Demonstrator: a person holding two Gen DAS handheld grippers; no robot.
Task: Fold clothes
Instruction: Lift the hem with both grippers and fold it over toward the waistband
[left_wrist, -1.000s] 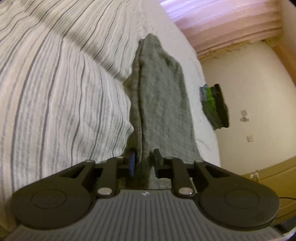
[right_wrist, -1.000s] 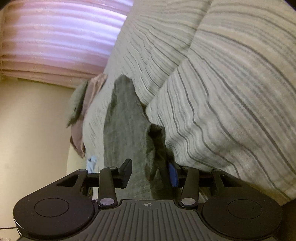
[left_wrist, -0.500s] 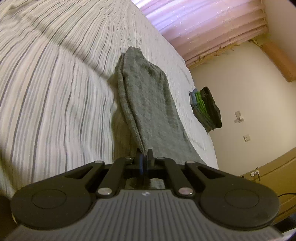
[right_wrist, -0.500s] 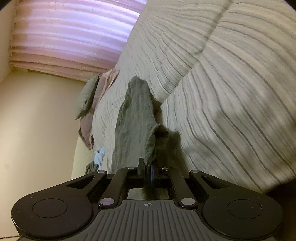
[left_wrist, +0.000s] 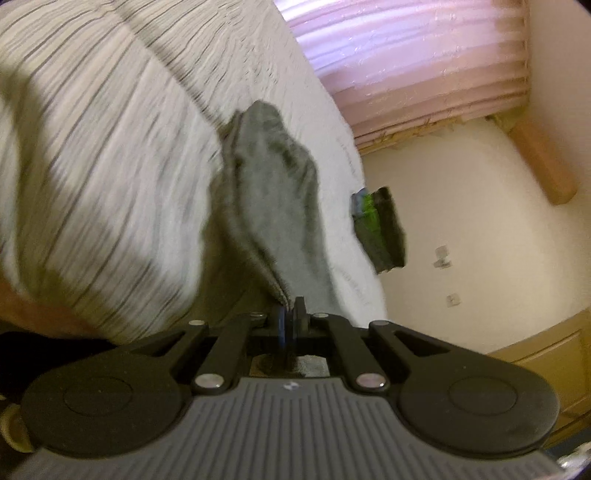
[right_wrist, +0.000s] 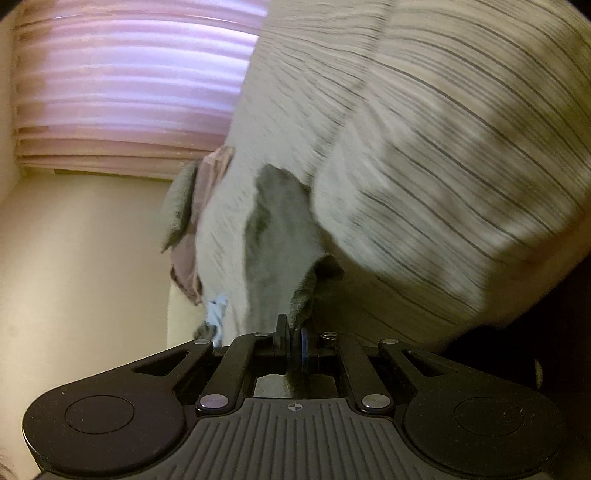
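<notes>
A long grey knitted garment (left_wrist: 273, 199) lies stretched along the striped bed (left_wrist: 110, 147), running away from both cameras. My left gripper (left_wrist: 290, 312) is shut on the garment's near edge, the cloth pinched between its pads and lifted off the bed. In the right wrist view the same grey garment (right_wrist: 277, 229) appears, and my right gripper (right_wrist: 293, 332) is shut on a raised corner of it. The far end of the garment still rests on the bed. Both pictures are blurred by motion.
A stack of folded dark and green clothes (left_wrist: 380, 229) sits at the bed's right edge. A heap of pink and grey clothes (right_wrist: 192, 221) hangs at the bed's left edge, with a light blue item (right_wrist: 218, 314) below. Pink curtains (left_wrist: 406, 55) and a cream wall stand behind.
Both grippers closed on the garment's near end, the right one from wide apart. Both then rose, lifting that end off the bed; the garment has bunched and shortened.
</notes>
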